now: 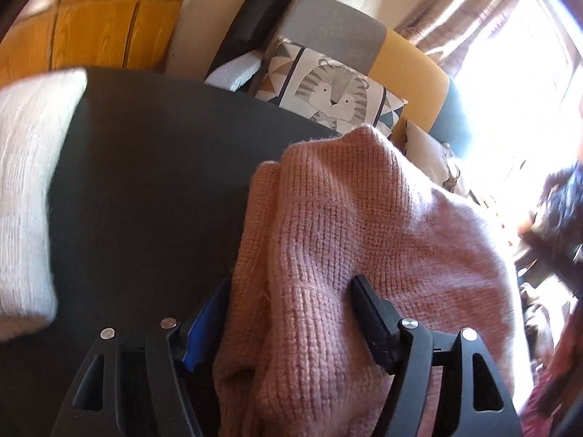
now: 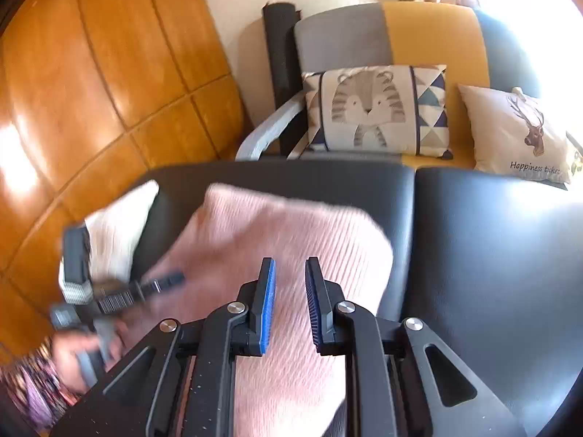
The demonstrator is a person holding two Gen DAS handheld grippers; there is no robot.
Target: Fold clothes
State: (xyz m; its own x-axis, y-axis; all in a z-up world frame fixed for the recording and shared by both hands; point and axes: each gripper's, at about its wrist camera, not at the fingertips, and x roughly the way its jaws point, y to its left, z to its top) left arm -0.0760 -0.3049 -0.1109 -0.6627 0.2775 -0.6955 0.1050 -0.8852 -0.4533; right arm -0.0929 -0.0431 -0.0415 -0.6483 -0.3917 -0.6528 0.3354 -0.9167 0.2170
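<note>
Wood-panelled walls and a grey-and-yellow sofa (image 2: pixel 419 32) with a tiger cushion (image 2: pixel 375 109) stand behind the black padded bench (image 2: pixel 492 255) where the folding goes on. On that bench lies a pink knitted sweater (image 2: pixel 284 240), bunched into a loose mound, with a folded white knit (image 2: pixel 116 229) near it at the bench's far left edge.

The left gripper (image 1: pixel 291 313) has its fingers spread wide, and a thick fold of the sweater rises up between them without being pinched. The right gripper (image 2: pixel 289 302) hovers over the sweater with its fingers set close together but not touching, a narrow gap showing bare knit beneath and nothing caught in it.

I judge the sweater to be soft, light and stretchy, a chunky fuzzy knit that will sag and drag, not slide. It should be taken at a hem, cuff or shoulder edge, with a full bite of fabric, since a shallow pinch may pull only loose yarn.

The left wrist view shows the knit's coarse weave and layered folds at close range, plus the bright curtained window. Only the right wrist view shows the seam dividing the bench, the deer cushion (image 2: pixel 517 134), and the person's hand (image 2: pixel 73 357) carrying the other gripper, blurred.
</note>
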